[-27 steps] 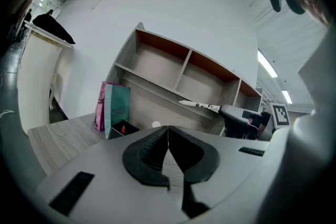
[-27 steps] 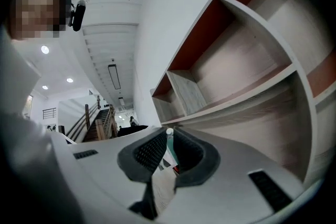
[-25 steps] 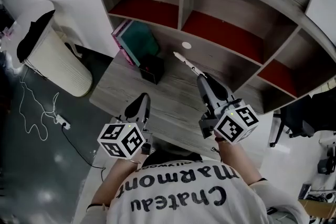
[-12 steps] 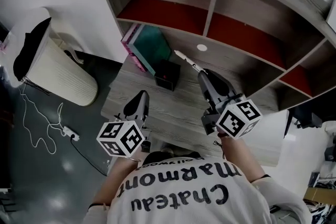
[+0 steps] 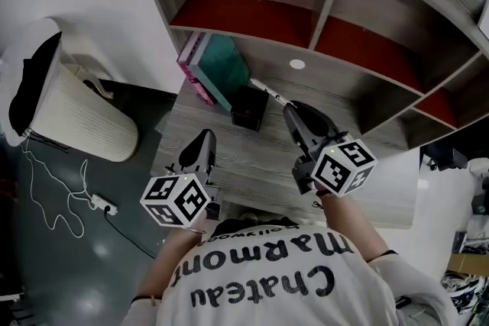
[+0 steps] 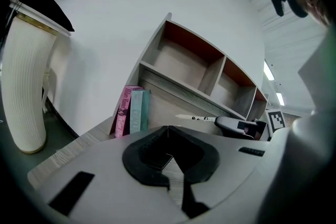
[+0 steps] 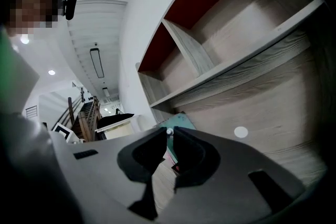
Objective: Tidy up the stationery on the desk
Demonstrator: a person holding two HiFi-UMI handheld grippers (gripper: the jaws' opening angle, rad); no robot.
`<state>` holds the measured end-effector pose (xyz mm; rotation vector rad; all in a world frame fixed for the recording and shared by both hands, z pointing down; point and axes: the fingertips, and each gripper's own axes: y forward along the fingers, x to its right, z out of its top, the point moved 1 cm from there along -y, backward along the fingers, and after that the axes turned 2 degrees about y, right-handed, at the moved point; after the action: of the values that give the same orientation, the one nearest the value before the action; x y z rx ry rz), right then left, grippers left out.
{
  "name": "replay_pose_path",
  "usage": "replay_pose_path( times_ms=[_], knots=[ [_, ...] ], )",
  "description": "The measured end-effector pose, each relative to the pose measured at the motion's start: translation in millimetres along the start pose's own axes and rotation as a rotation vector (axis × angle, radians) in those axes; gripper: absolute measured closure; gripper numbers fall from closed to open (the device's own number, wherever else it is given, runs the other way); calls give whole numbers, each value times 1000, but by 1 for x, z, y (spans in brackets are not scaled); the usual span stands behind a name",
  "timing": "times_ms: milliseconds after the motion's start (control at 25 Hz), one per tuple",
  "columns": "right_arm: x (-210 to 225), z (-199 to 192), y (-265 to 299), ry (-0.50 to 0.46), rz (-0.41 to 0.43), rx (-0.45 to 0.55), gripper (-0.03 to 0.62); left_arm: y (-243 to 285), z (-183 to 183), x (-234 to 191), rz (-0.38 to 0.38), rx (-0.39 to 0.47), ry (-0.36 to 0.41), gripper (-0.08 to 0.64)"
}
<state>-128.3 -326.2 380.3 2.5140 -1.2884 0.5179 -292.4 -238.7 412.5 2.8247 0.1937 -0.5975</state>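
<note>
1. The shelf unit (image 5: 328, 4) across the top is grey wood grain with red back panels.
2. The desk (image 5: 252, 156) has the same grey grain.
3. Upper centre: a pink book (image 5: 191, 65) and a teal book (image 5: 225, 65).
4. The box (image 5: 250, 109) is black.
5. The pen (image 5: 269, 91) is white with dark marks.
6. The left gripper (image 5: 206, 135) and right gripper (image 5: 293, 112) are grey, and their cubes carry black-and-white square markers.
7. The bin (image 5: 76, 114) at left is cream, ribbed and black-lined.

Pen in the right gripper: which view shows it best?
Left gripper view: the pen lies side-on, clear of the right gripper. Head view shows it small; right gripper view, only its end.
</note>
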Motion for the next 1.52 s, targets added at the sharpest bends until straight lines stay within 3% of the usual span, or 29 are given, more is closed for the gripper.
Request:
replay_pose_path(
  times_ms=[240, 440, 600, 920, 1520],
  knots=[
    [4, -18, 7, -23, -50, -53, 541, 2, -5, -8, -20, -10, -23, 545],
    [14, -35, 10, 13, -96, -93, 541, 2, -10, -17, -7, -26, 26, 545],
    [20, -48, 11, 3, -123, -141, 541, 2, -16, -22, -8, -32, 2, 544],
    [20, -71, 23, -67, -141, -259, 541, -1, -17, -32, -7, -28, -1, 543],
    [24, -92, 51, -75, -168, -409, 541, 5, -14, -46, 2, -24, -28, 545]
  ],
)
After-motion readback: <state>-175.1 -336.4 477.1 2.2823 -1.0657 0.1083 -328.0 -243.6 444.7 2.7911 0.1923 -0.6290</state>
